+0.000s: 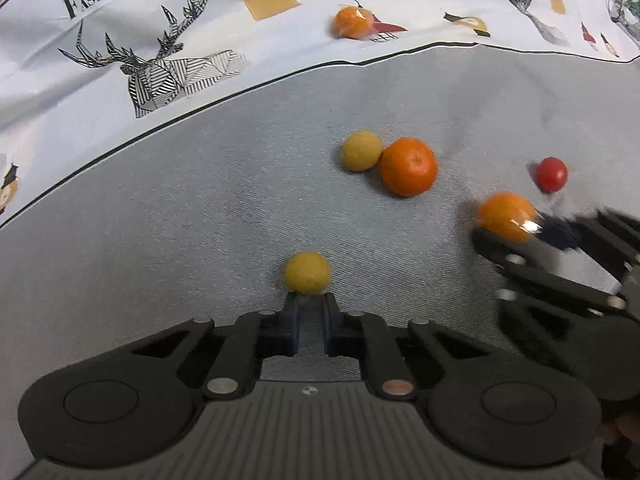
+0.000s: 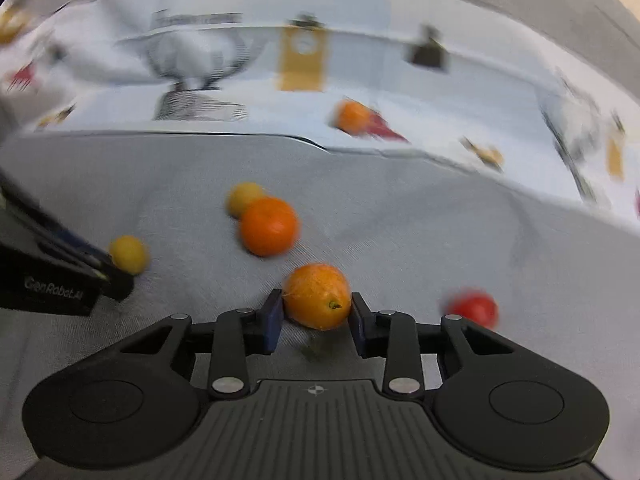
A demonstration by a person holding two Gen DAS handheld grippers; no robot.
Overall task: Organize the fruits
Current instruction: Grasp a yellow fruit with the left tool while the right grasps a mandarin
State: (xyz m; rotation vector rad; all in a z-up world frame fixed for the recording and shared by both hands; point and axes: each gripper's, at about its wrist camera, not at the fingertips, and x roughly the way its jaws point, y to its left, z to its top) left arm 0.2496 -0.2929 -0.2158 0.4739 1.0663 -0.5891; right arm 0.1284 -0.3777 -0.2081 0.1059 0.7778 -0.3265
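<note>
- In the left wrist view the left claw (image 1: 312, 300) sits at the lower middle of the frame, its blue pads drawn close together with only a narrow gap between them.
- A small yellow fruit (image 1: 307, 273) lies on the grey cloth (image 1: 180, 220) right at the tips of that claw, touching or nearly touching them; it is beyond the pads, not between them, so the left claw grips nothing.
- In the right wrist view the right claw (image 2: 316, 308) is closed on a small orange fruit (image 2: 317, 301), one blue pad pressed against each side of it, at the lower middle of the frame.
- A red fruit (image 2: 474, 309) lies just right of that claw, blurred.
- Above the held fruit, a larger orange (image 2: 269, 226) touches a second yellow fruit (image 2: 245, 199) behind it, both on the grey cloth.
- Further up, on the white printed cloth (image 1: 160, 40) with deer drawings and the words "FASHION HOME", another orange fruit (image 1: 353, 22) lies alone, well apart from the rest.
- In the left wrist view the right claw shows at the right edge, the orange fruit at its tip.
- The worktop itself is hidden under the cloths.
</note>
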